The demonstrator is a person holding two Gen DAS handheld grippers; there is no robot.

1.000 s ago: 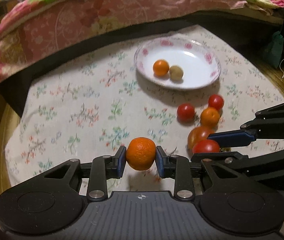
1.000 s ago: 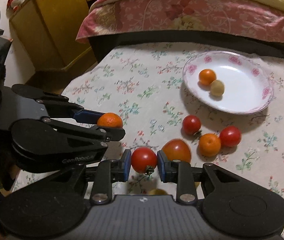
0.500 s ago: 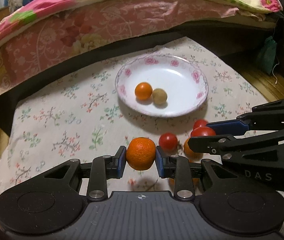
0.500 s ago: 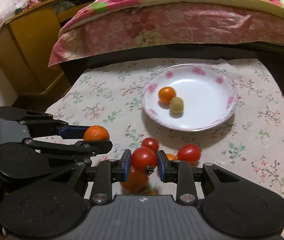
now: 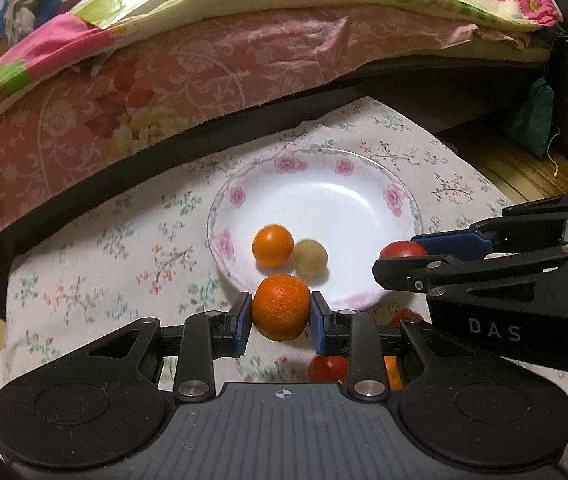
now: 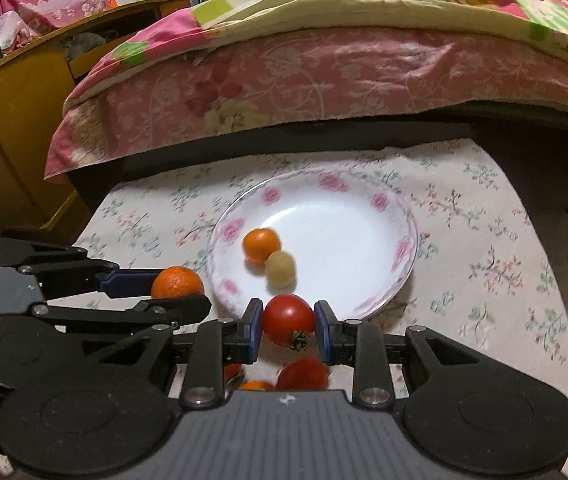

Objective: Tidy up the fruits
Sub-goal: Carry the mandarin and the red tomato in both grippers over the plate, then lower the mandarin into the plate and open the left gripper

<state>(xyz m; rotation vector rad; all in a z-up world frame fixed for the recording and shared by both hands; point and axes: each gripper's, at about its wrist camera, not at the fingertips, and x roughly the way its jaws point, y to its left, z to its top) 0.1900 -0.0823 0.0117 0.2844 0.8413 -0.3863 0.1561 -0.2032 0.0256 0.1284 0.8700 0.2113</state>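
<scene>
My left gripper [image 5: 281, 307] is shut on an orange mandarin [image 5: 281, 306], held just above the near rim of the white plate with pink flowers [image 5: 398, 200]. My right gripper [image 6: 289, 320] is shut on a red tomato [image 6: 288, 319] at the plate's [image 6: 404, 248] near edge. Inside the plate lie a small orange fruit [image 5: 273, 245] and a tan round fruit [image 5: 310, 257]. In the right wrist view the left gripper [image 6: 188, 292] with its mandarin [image 6: 177, 282] shows at the left. The right gripper [image 5: 400, 258] with its tomato [image 5: 402, 249] shows at the right of the left wrist view.
More tomatoes [image 6: 302, 374] and an orange fruit [image 6: 256, 385] lie on the floral cloth [image 6: 484, 240] below the grippers, partly hidden. A bed with a pink quilt [image 5: 204, 64] rises close behind the plate. A yellow wooden cabinet [image 6: 16, 120] stands at the left.
Both grippers have carried their fruit forward across the cloth to the plate's near edge. The loose tomatoes that lay ahead now sit under the grippers.
</scene>
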